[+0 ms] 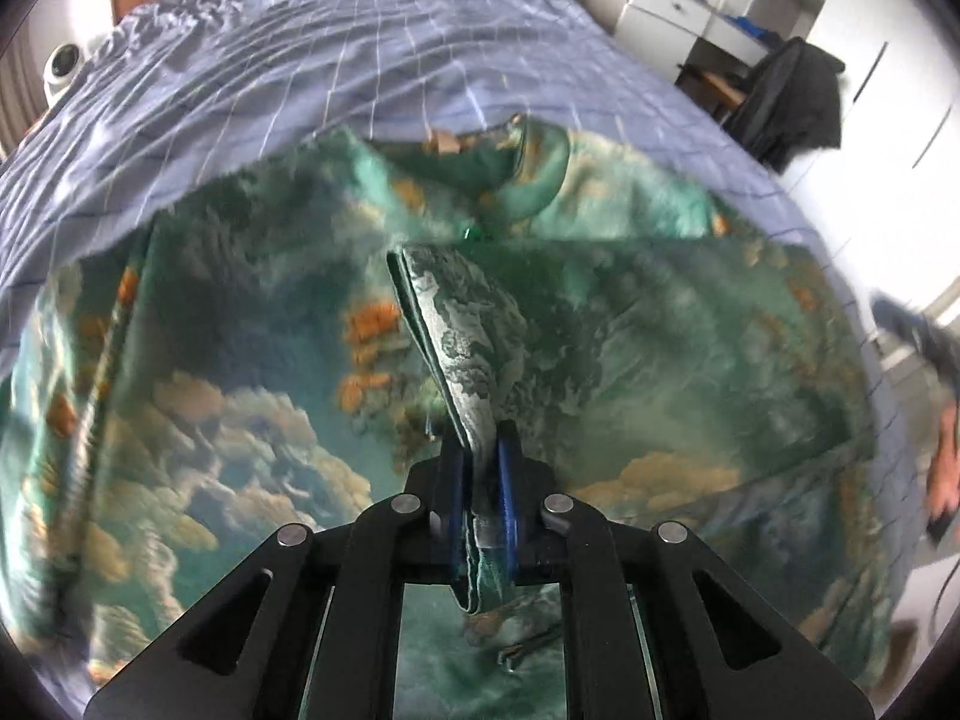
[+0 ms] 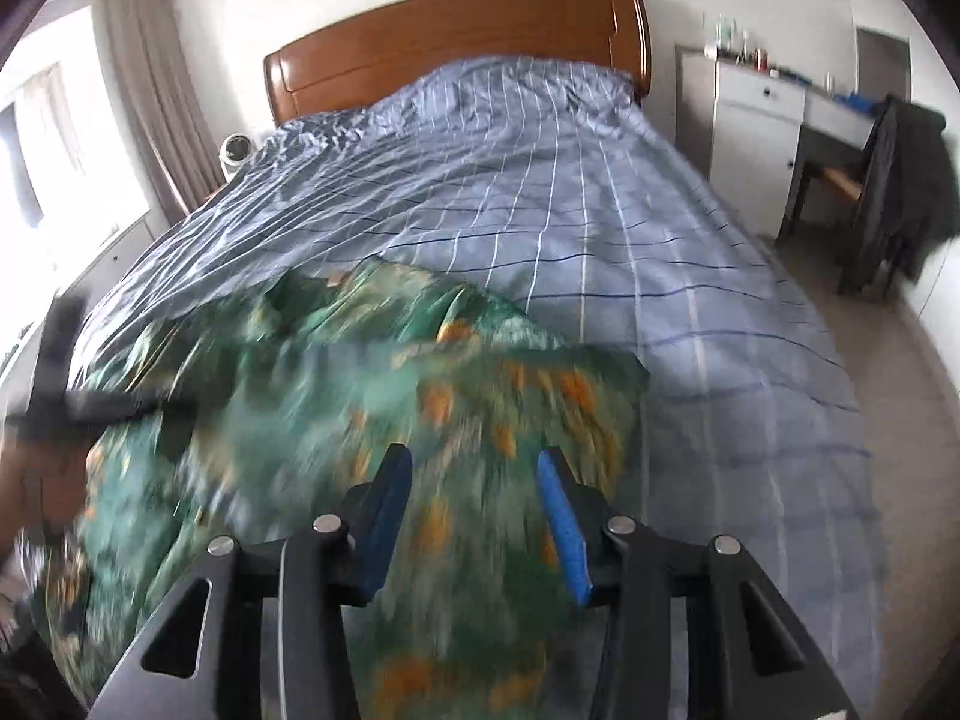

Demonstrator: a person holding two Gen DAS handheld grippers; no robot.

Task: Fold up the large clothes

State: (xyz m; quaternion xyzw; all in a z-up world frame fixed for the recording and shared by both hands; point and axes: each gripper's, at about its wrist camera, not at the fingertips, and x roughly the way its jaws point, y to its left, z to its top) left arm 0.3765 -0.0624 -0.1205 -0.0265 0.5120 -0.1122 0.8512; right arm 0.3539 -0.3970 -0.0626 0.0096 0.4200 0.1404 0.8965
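The green printed garment (image 1: 252, 360) lies spread on the bed (image 1: 300, 60). The left tongs (image 1: 480, 468) pinch its hem strip; the right tongs (image 2: 474, 498) hover spread, empty. Carry the pinched edge across evenly, keeping layers flat

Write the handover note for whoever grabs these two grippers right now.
Left gripper: shut on a folded strip of the green cloud-print garment, lifted off the rest.
Right gripper: open, nothing between its pads, over the garment's near right part; that view is blurred.
The garment lies spread on the blue checked bedspread, near the foot of the bed.
Done: one side looks folded in.
Left: lay the held strip down, then finish the remaining folds.
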